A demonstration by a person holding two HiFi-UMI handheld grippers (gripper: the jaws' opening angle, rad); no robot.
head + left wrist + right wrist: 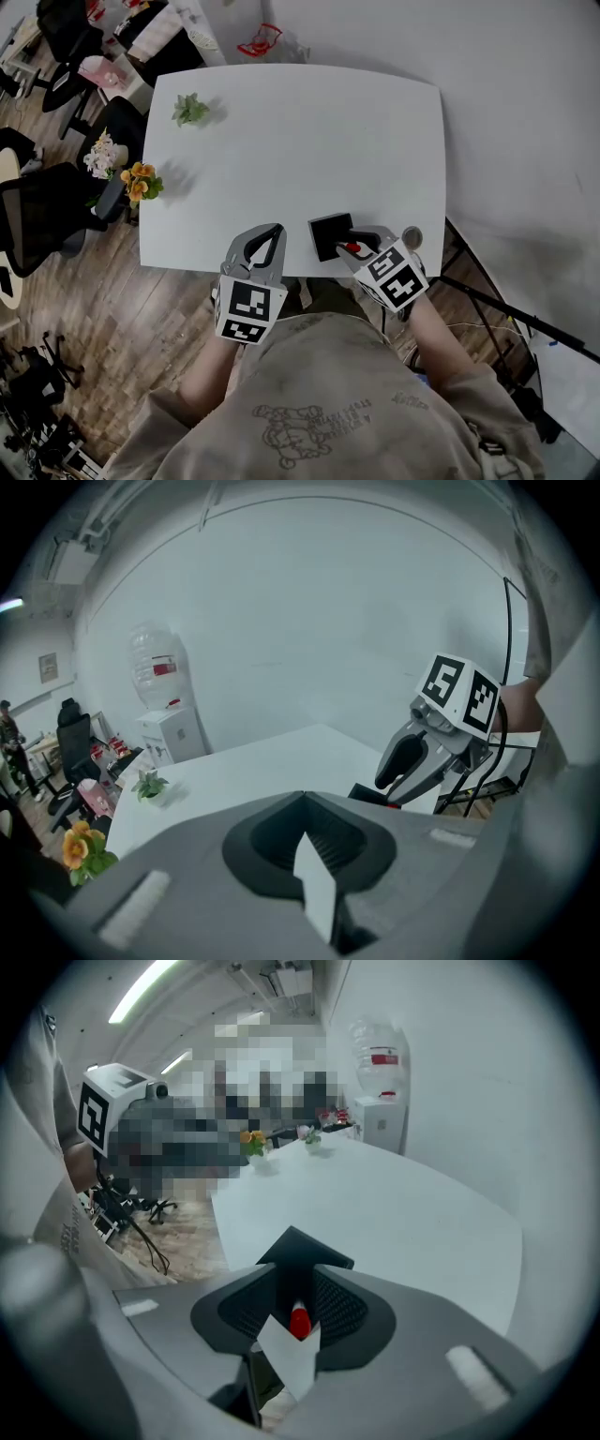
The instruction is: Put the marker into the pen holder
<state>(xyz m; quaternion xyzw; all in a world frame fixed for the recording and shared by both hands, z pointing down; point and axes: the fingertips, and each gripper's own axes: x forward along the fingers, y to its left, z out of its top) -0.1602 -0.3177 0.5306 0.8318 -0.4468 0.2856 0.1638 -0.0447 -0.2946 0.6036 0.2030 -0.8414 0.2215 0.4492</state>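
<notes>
The left gripper [274, 232] had its jaws pressed together on nothing, over the near edge of the desk [300, 141]. The right gripper [351, 247] was clamped on the marker [299, 1321], whose red end showed between the jaws, with the black pen holder [302, 1249] just beyond its tips. The marker looked light, stiff and smooth, so it could pivot or slip. A firm hold near mid-barrel would probably steady it.
</notes>
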